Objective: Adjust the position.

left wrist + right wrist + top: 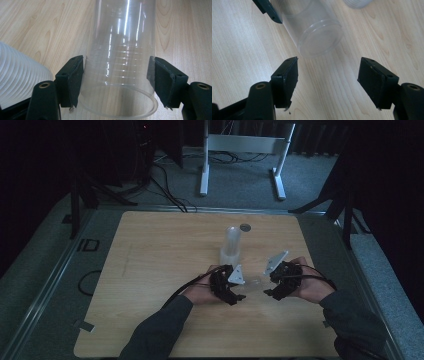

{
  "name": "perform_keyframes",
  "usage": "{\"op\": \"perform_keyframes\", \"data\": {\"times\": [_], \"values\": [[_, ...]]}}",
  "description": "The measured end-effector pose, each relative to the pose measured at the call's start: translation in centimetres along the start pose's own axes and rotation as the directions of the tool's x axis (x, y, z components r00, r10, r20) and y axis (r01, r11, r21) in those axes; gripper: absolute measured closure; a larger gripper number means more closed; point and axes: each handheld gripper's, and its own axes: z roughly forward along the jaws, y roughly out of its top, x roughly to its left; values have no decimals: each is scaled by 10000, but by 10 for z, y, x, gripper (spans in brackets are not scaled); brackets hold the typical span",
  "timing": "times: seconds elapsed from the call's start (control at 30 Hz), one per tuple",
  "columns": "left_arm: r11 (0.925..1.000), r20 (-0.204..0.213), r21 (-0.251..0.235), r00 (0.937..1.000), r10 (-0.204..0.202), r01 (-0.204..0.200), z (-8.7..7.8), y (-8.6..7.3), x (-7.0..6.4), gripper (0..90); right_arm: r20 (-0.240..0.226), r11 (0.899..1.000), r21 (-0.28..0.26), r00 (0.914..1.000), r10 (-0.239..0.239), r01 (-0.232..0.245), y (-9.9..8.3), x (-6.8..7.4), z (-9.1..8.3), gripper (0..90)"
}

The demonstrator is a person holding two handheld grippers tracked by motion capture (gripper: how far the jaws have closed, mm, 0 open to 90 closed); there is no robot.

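Note:
A clear plastic cup (pixel 117 50) sits sideways between the jaws of my left gripper (pixel 115 62), which is shut on its sides near the rim. In the high view that cup (pixel 255 283) shows faintly between my left gripper (pixel 242 290) and my right gripper (pixel 269 285). The cup's flat base (pixel 319 42) points at my right gripper (pixel 328 61), which stands open a short way off and touches nothing. An upright stack of clear cups (pixel 231 244) rises just behind the hands, and its ribbed side (pixel 17 80) is close on the left gripper's left.
The wooden tabletop (pixel 150 270) has bare room to the left and along the front. A small grey disc (pixel 244 226) lies behind the stack. Beyond the table's far edge are a white frame (pixel 240 150) and cables (pixel 165 185) on the floor.

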Motion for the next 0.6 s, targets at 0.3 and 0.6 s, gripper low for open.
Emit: {"op": "perform_keyframes", "data": {"times": [0.3,0.6], "values": [[9996,24,160,9997,249,-249,1,3,-3,305,-202,9989,343,9993,-318,325,5,4,5,316],[9976,106,310,9980,624,-627,1,7,-8,304,-368,9958,632,9973,-634,656,11,9,10,305]]}}
